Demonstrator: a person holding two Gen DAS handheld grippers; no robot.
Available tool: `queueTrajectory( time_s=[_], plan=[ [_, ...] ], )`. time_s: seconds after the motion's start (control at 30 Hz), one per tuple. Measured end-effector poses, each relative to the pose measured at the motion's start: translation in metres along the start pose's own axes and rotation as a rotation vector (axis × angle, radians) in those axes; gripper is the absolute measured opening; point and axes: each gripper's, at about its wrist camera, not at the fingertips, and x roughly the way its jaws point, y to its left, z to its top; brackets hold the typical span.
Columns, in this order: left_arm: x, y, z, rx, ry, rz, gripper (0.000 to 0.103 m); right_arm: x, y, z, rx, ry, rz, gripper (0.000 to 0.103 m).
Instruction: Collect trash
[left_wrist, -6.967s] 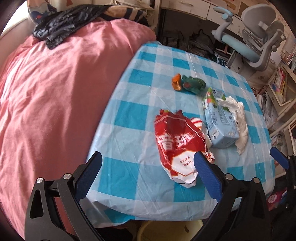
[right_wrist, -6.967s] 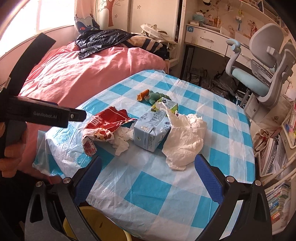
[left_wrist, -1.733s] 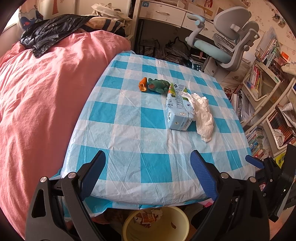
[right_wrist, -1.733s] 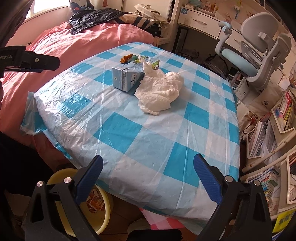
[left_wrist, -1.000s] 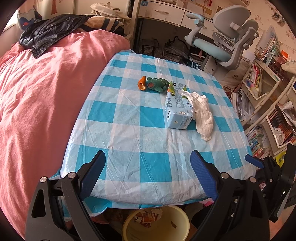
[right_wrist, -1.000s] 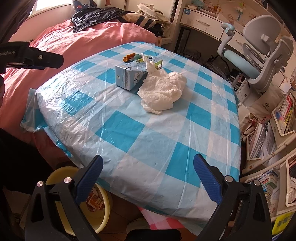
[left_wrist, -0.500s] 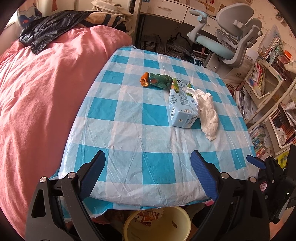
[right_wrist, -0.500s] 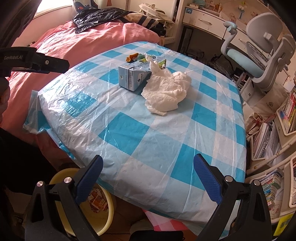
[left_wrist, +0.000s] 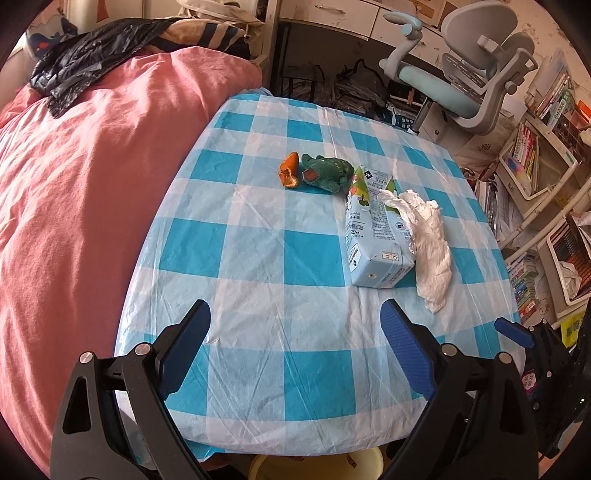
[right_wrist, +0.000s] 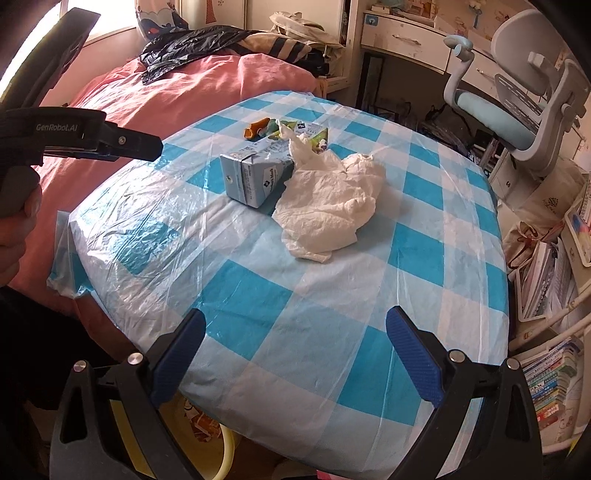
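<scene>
Hovering over the table's (left_wrist: 258, 387) near edge, the left gripper (left_wrist: 295, 332) and right gripper (right_wrist: 293, 338) both gape wide, empty. Farther on lie a carton (left_wrist: 373, 240) touching a tissue (left_wrist: 432, 240), then a green wrapper (left_wrist: 327, 173) and peel (left_wrist: 290, 170).

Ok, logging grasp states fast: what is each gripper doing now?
Left gripper: open, holding nothing.
Right gripper: open, holding nothing.

Crumpled tissue (right_wrist: 332, 206) touches milk carton (right_wrist: 255, 177) on table (right_wrist: 424, 236).
</scene>
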Motion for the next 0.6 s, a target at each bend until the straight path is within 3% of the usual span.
queueTrajectory(
  time_s=[0.23, 0.6],
  plan=[
    [0.006, -0.005, 0.005, 0.003, 0.003, -0.002, 0.09, 0.006, -0.018, 0.008, 0.073, -0.012, 0.017, 0.094],
    [0.021, -0.007, 0.022, 0.011, 0.0, 0.014, 0.09, 0.02, -0.022, 0.025, 0.082, -0.026, -0.008, 0.094]
  ],
)
